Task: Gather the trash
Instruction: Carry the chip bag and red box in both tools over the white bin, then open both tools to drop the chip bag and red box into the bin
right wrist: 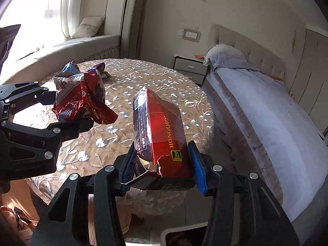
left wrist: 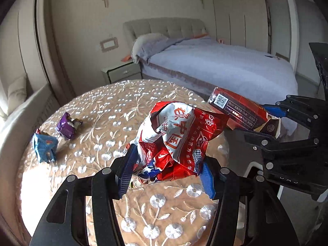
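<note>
In the left wrist view, the left gripper [left wrist: 167,176] sits at the lower middle of the frame with the crumpled snack bag [left wrist: 176,137] between its fingers, above the round table [left wrist: 114,110]. At the right edge, the right gripper [left wrist: 266,123] holds the cigarette carton [left wrist: 235,108], just beside the bag. Two small wrappers [left wrist: 45,147] [left wrist: 66,126] lie on the table at the left. Behind the table stand the nightstand [left wrist: 123,72] and the bed [left wrist: 215,61], filling the upper right.
</note>
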`<state>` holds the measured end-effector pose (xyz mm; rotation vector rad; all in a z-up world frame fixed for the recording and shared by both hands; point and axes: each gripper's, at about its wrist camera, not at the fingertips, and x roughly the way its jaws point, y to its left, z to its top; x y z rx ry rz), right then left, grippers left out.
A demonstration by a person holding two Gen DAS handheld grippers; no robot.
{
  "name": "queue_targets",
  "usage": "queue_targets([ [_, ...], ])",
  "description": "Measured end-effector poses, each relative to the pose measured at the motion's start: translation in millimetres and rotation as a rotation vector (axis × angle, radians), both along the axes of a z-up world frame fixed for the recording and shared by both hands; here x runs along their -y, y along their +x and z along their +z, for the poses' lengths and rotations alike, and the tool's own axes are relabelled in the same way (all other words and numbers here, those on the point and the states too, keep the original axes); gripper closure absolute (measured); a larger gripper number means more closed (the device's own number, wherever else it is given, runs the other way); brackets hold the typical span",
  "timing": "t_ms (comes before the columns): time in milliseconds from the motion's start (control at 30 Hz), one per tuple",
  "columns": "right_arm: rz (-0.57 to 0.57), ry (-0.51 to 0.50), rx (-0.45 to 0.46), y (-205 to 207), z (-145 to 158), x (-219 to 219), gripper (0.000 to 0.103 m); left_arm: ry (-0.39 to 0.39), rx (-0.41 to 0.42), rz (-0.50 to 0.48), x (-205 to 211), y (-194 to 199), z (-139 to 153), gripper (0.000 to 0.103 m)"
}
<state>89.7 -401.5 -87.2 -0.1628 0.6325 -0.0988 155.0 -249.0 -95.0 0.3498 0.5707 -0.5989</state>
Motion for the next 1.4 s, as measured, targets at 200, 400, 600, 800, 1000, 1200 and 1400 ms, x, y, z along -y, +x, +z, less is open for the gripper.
queue_targets([
  [200, -0.129, 0.035, -0.016, -48.2, -15.5, 40.4, 0.053, 0.034, -0.011, -0.12, 47.8, -34.2, -15.1, 0.048],
  [400, -0.287, 0.088, -0.07, -96.5, -53.9, 80.3, 0.053, 0.095, -0.039, -0.271, 99.7, -67.0, -46.7, 0.047],
  [600, -0.413, 0.142, -0.156, -127.5, -104.5, 116.6, 0.053, 0.185, -0.083, -0.417, 151.1, -91.2, -88.4, 0.047],
  [800, -0.483, 0.196, -0.259, -144.8, -158.9, 147.7, 0.053, 0.287, -0.175, -0.498, 193.1, -93.2, -146.0, 0.047],
  [1000, -0.498, 0.24, -0.358, -155.8, -203.5, 161.9, 0.034, 0.349, -0.354, -0.571, 215.5, -87.1, -195.2, 0.023],
  [1200, -0.555, 0.181, -0.368, -167.7, -212.4, 163.1, 0.004, 0.369, -0.344, -0.558, 209.0, -90.0, -204.5, 0.006],
  [1400, -0.564, 0.18, -0.3, -165.5, -190.1, 169.0, 0.004, 0.321, -0.311, -0.544, 205.5, -88.7, -182.3, 0.006],
])
